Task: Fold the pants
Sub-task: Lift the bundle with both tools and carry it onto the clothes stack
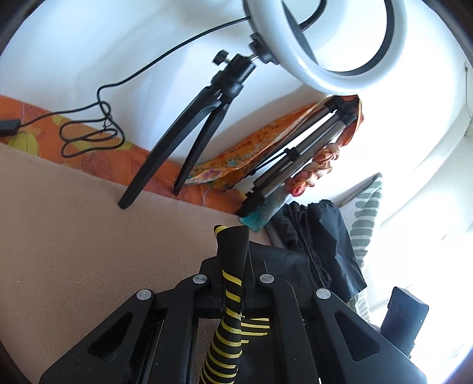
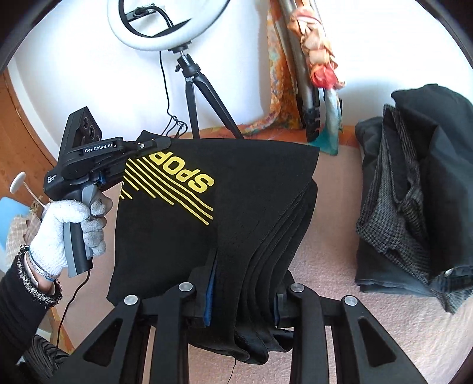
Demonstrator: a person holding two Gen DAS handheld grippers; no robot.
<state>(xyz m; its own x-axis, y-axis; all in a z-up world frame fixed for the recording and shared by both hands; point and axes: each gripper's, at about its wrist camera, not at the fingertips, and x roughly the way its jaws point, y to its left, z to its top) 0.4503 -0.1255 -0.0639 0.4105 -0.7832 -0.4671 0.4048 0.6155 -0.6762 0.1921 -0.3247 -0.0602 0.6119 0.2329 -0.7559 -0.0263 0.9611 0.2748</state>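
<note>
Nearest, the right gripper [image 2: 236, 298] clamps several bunched layers of the black pants [image 2: 236, 189], its jaws only partly apart around the thick fabric. The left gripper [image 2: 153, 144] is pinched nearly shut on the opposite top corner, so the 2 grips hold the garment hanging clear of the pink blanket [image 2: 325, 236] (probably ready for a fold). Beyond, a dark clothes pile [image 2: 414, 192] sits loose; no containers show.

ring light [image 2: 165, 26], tripod [image 2: 204, 97], perhaps folded clothes [image 2: 408, 189]
</note>
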